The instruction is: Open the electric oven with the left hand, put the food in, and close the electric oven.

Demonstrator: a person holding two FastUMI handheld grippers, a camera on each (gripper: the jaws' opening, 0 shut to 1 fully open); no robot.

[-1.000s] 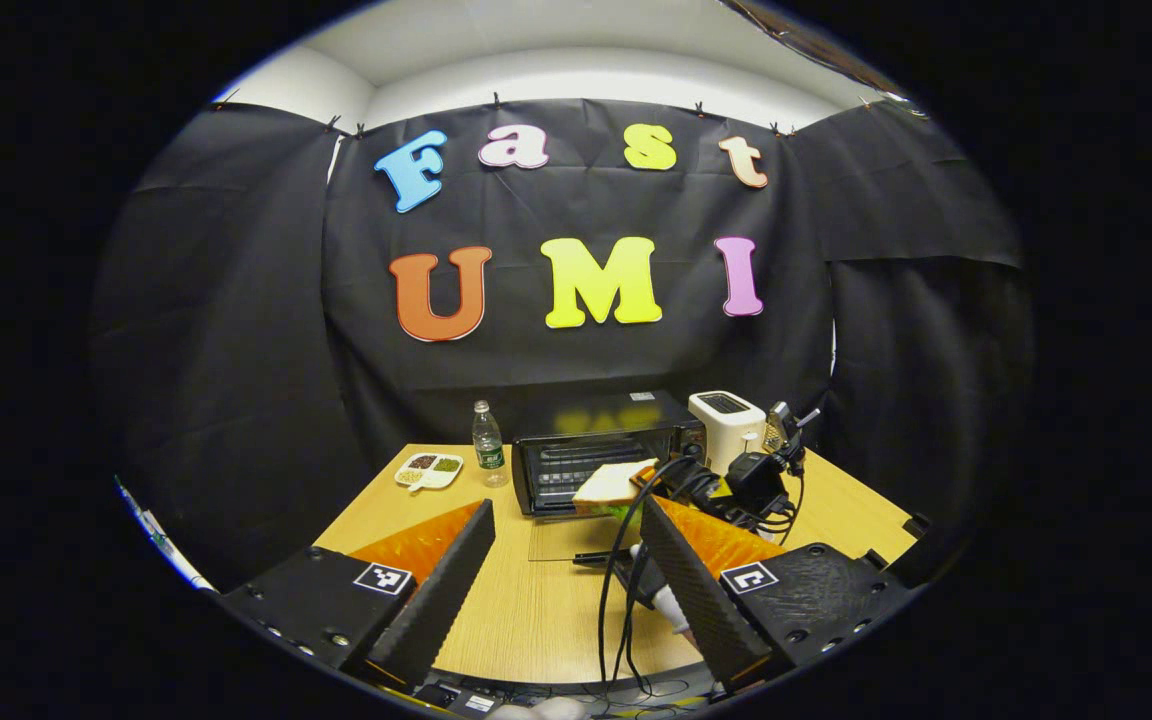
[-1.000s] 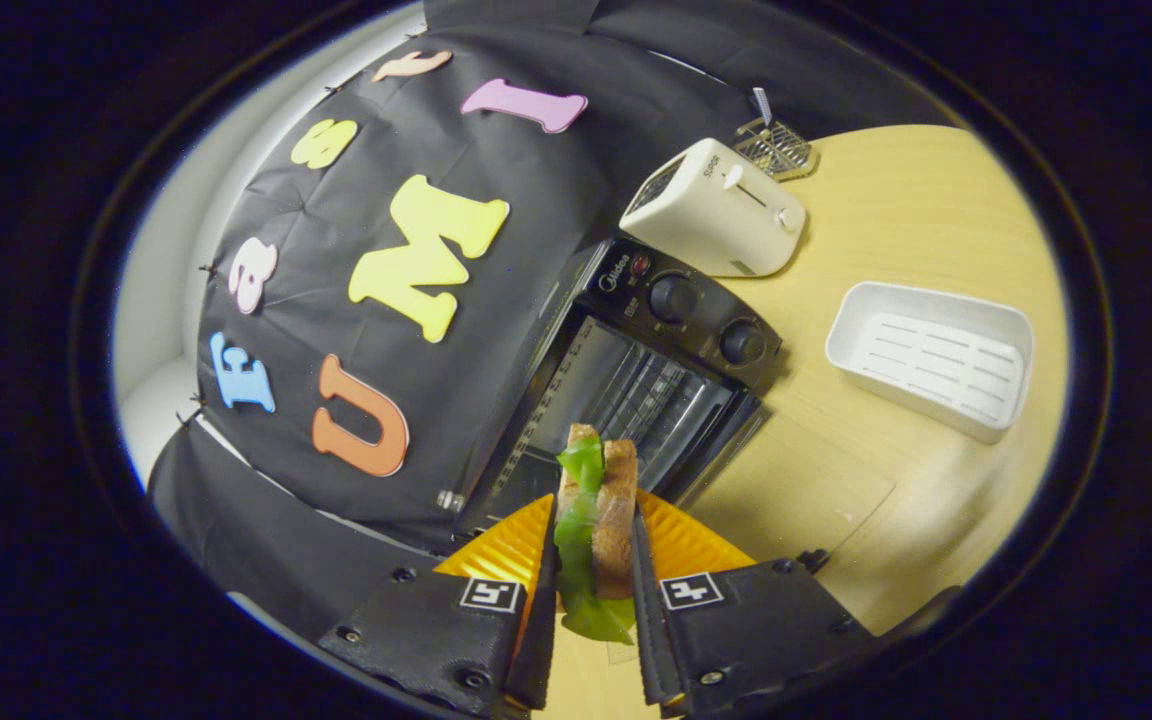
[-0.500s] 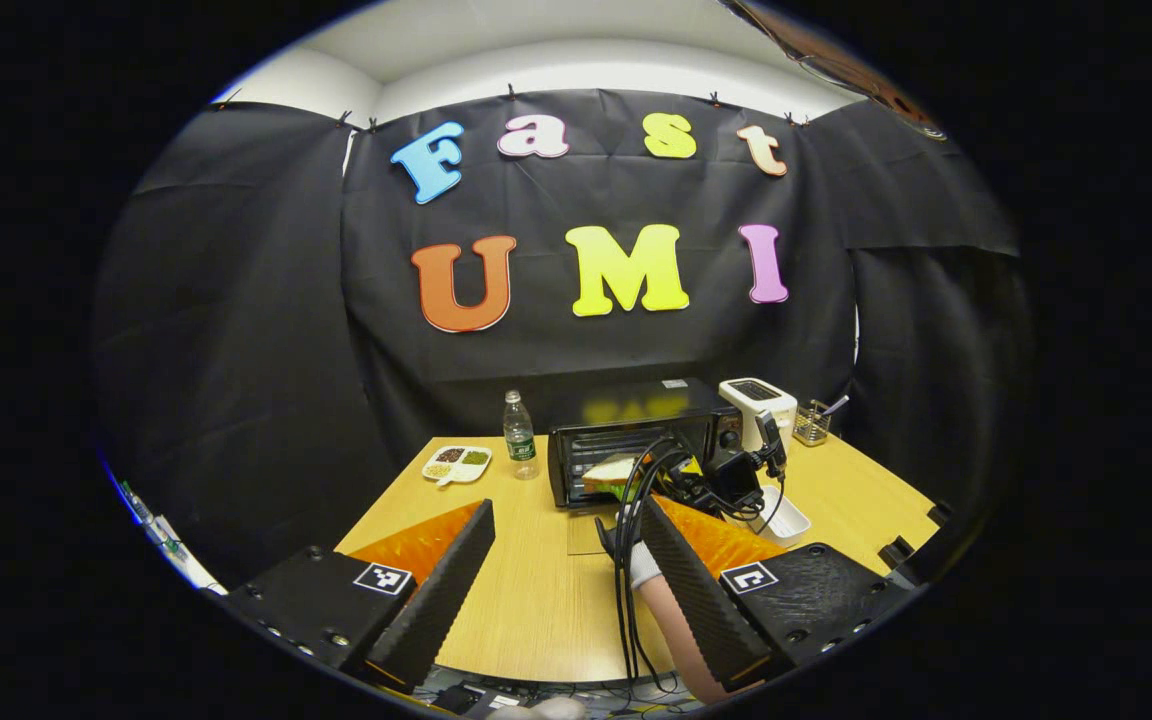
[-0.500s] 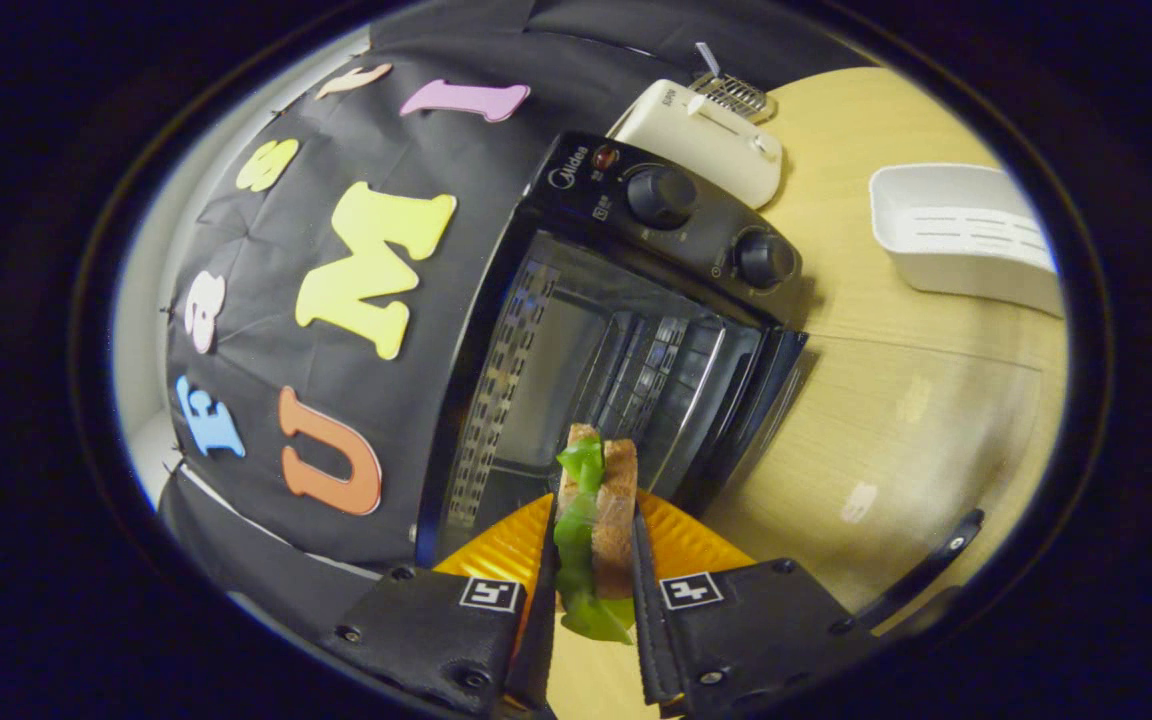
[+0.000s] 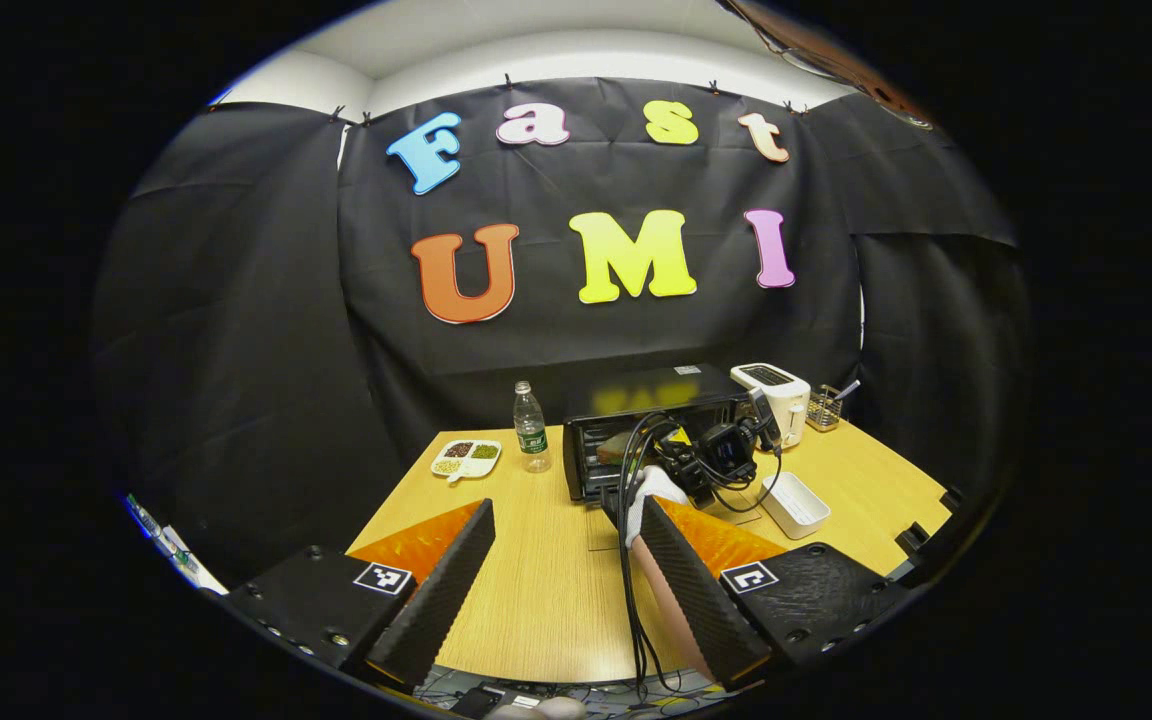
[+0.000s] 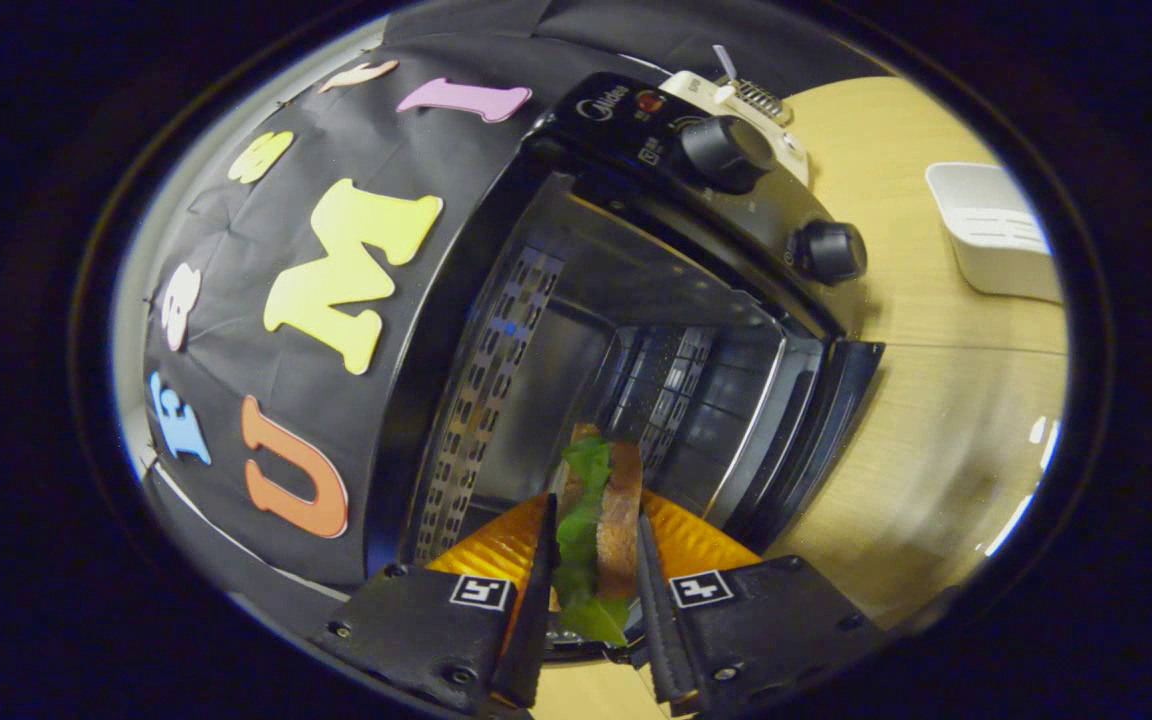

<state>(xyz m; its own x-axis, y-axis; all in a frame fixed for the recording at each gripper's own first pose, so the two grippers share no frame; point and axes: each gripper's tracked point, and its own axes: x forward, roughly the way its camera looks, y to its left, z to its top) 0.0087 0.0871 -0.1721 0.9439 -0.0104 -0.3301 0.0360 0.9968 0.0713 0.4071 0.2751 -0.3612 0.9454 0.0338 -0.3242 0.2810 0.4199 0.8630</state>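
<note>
Sandwich [image 6: 596, 505], pinched in the right gripper [image 6: 591, 590], has moved from outside into the open oven [image 6: 576, 330] mouth, ready for release; left gripper [image 5: 561, 580] hangs back, spread wide, empty.

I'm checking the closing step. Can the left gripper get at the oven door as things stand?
Probably not yet. The left gripper hangs open over the near table edge, and the right gripper, shut on the sandwich, reaches into the oven above the lowered door.

The wooden table [image 5: 536, 590] carries oven [image 5: 636, 415], toaster [image 5: 781, 390], bottle [image 5: 532, 427], snack plate [image 5: 466, 458], white tray [image 5: 791, 503].
</note>
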